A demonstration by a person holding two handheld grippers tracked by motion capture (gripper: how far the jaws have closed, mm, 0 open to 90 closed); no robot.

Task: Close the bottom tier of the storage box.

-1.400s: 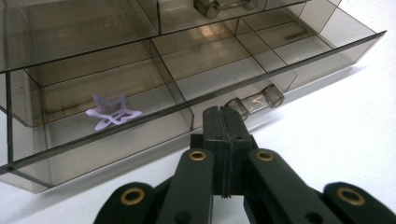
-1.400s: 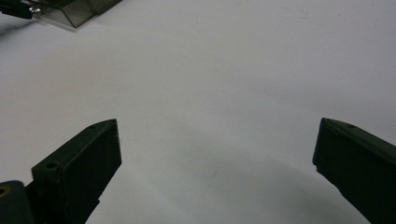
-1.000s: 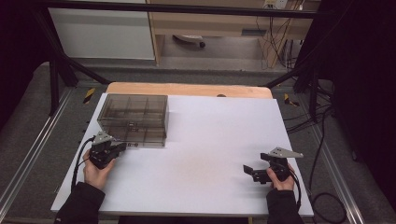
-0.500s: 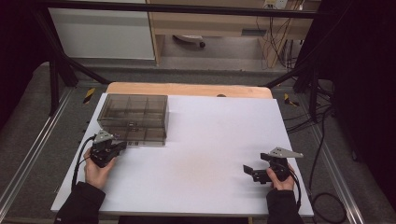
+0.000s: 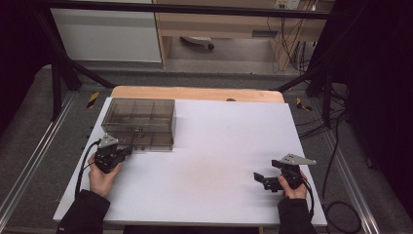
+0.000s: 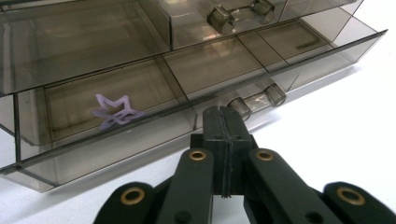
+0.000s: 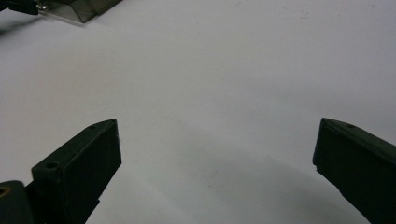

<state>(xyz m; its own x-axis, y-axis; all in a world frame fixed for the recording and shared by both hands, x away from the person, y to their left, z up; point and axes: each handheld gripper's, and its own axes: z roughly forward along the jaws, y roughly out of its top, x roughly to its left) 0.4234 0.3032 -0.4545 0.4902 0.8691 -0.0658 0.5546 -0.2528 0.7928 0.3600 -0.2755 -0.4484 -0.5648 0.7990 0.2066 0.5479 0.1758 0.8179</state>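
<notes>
A smoky clear plastic drawer box (image 5: pixel 141 122) stands at the far left of the white table (image 5: pixel 219 161). My left gripper (image 5: pixel 125 152) rests at its near front corner. In the left gripper view the jaws are pressed flat together, and my left gripper (image 6: pixel 224 112) has its tips just short of the lower drawer's clear handle (image 6: pixel 259 99), with nothing between them. That lower drawer (image 6: pixel 140 140) stands out a little, and a pale purple star-shaped piece (image 6: pixel 114 113) lies in its left compartment. My right gripper (image 5: pixel 260 178) lies near the table's front right, and my right gripper (image 7: pixel 217 135) is wide open over bare white surface.
A wooden board edge (image 5: pixel 195 92) runs along the table's far side. Black frame struts (image 5: pixel 73 73) and metal rails (image 5: pixel 29 165) flank the table, and cables (image 5: pixel 336 146) hang at the right. The upper drawer has its own clear handle (image 6: pixel 240 11).
</notes>
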